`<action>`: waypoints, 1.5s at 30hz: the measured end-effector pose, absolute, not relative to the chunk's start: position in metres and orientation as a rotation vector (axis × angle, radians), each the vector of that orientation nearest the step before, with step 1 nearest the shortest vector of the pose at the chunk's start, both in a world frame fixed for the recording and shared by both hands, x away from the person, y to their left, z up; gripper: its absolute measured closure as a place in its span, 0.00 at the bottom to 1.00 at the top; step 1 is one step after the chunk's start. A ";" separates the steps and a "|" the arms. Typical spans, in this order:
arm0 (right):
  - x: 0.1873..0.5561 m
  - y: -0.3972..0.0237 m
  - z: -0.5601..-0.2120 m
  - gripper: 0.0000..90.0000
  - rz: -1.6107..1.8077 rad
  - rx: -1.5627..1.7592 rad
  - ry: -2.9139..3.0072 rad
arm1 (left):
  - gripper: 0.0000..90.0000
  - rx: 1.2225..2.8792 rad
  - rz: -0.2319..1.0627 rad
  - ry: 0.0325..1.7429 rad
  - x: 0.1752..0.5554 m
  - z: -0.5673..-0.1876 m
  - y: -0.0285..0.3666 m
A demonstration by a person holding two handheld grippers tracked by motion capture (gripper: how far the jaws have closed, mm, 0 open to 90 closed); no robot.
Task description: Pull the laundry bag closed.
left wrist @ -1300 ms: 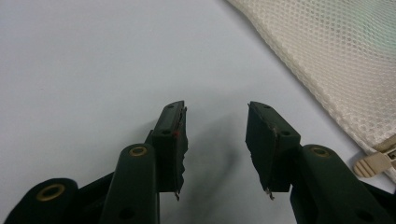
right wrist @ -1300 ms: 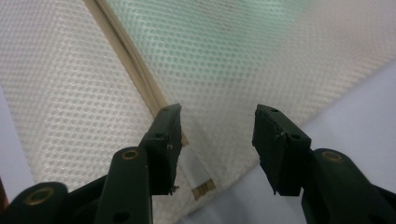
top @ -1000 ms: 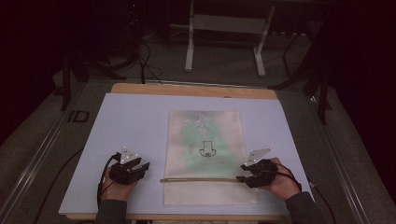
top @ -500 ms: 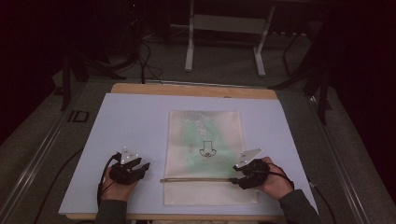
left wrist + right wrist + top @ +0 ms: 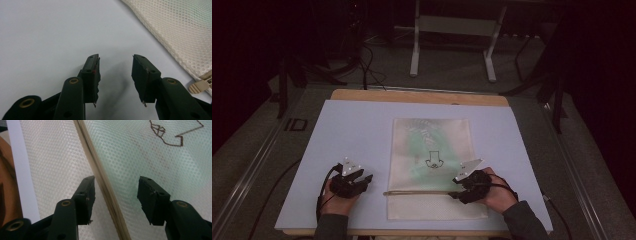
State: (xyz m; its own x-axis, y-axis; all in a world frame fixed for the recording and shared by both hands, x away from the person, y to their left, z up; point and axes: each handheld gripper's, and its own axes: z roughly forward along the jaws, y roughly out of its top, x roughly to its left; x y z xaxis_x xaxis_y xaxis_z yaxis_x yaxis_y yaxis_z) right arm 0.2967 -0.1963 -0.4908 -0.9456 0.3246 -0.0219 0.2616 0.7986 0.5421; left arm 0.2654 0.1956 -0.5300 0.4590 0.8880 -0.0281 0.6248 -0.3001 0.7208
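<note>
- A cream mesh pouch (image 5: 432, 167) is seen lying flat at the middle of the pale surface (image 5: 352, 130), a green item showing faintly through it.
- It is judged light, soft and limp; sagging is to be expected if it is lifted by one edge.
- The brown zipper line (image 5: 417, 192) across its near part is judged the firmest place to be taken hold of.
- The right tongs (image 5: 115, 200) are held over that line; their jaws have just been opening, with nothing pinched.
- The left tongs (image 5: 116, 75) are parted and empty, beside the pouch.
- A beige zipper tab (image 5: 200, 86) is revealed in the left gripper view, the mesh weave and stitched outline (image 5: 175, 132) in the right gripper view.
</note>
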 end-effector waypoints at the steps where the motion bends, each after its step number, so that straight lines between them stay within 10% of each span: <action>1: 0.296 -0.195 -0.491 0.54 0.840 0.470 2.873 | 0.63 2.037 0.502 1.255 0.265 -0.530 0.196; 45: 0.298 -0.143 -0.491 0.52 0.892 0.324 2.905 | 0.63 2.040 0.501 1.249 0.265 -0.529 0.195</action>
